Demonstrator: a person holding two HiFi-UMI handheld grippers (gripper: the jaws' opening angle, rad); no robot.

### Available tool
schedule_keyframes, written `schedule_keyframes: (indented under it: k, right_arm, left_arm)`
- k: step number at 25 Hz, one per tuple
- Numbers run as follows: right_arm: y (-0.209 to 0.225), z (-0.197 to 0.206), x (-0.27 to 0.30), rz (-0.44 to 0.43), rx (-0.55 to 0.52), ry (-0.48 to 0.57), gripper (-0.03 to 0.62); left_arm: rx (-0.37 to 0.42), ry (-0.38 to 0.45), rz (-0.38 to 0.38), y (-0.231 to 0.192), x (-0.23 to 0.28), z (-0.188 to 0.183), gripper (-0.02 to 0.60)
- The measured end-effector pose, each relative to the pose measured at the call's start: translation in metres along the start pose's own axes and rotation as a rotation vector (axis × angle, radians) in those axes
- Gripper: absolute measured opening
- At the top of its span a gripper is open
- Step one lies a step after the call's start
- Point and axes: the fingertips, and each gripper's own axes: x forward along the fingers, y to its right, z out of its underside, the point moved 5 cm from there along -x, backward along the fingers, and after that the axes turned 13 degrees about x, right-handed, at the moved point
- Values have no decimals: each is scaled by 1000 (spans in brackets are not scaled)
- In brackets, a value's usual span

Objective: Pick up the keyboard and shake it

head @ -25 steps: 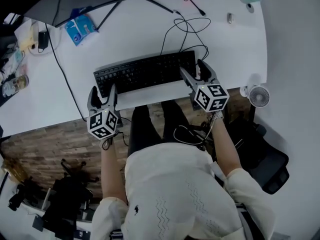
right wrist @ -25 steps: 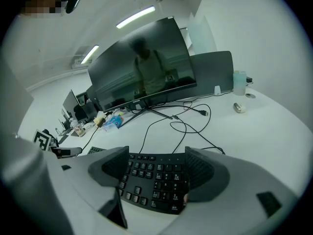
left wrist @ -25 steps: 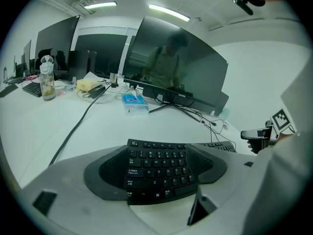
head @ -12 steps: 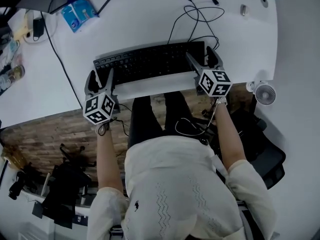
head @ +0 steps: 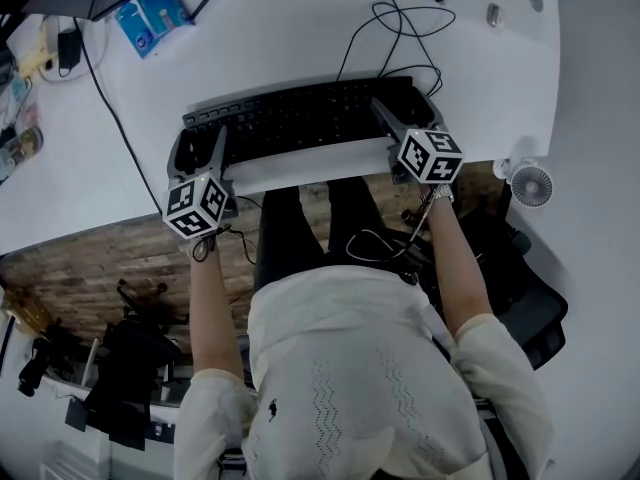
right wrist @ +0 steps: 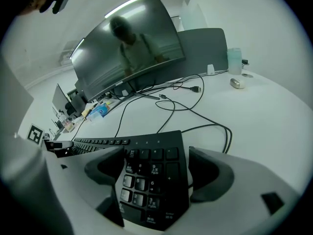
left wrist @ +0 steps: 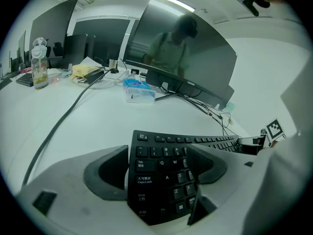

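Note:
A black keyboard (head: 300, 123) lies along the front of the white desk (head: 300, 38). My left gripper (head: 198, 148) straddles its left end: in the left gripper view (left wrist: 159, 153) one jaw stands just outside the keyboard's (left wrist: 161, 180) short edge and the other reaches over the letter keys. My right gripper (head: 403, 110) straddles the right end the same way; in the right gripper view (right wrist: 155, 153) the number pad of the keyboard (right wrist: 151, 180) fills the gap. Both sets of jaws look spread wide, with pale slivers beside the pads.
The keyboard's cable (head: 385, 38) loops behind it. A blue packet (head: 150, 13) lies at the back left, and a small fan (head: 530, 183) hangs off the desk's right corner. A curved monitor (left wrist: 186, 58) stands behind, a bottle (left wrist: 39, 62) far left.
Both grippers have moved forward from the desk's front edge, and their jaws now reach around the keyboard's two ends. The head camera has shifted a little.

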Motion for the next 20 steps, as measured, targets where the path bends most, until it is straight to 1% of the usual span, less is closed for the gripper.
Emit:
schedule_keyframes:
  k: [2,3,6,9,11,13,20]
  right_arm:
    - [-3,-1,1,-22,7,-1,411]
    - [-3,-1,2,-21,7,-5,420]
    - [-3,-1,4,-1,-2,-3,422]
    - [-1,-1,4,-9,5,13,417]
    - [1,-2,2,-11,27,19,402]
    - [3,-2,2,-4,39,22,364]
    - [3,-4,2,8,25,11,362]
  left_arm:
    - [-5,-2,12,-1,1,0,342]
    - [-5,-6,17,-2,2,0,344]
    - [4,-19,31,-2,5,1,342]
    - [8,-31,40,-1,9,1,342]
    - [6,-25,44,-1,9,2,342]
    - [2,-19,44,-2,9,2,342]
    - [-32,-23,19,-3,9,1,342]
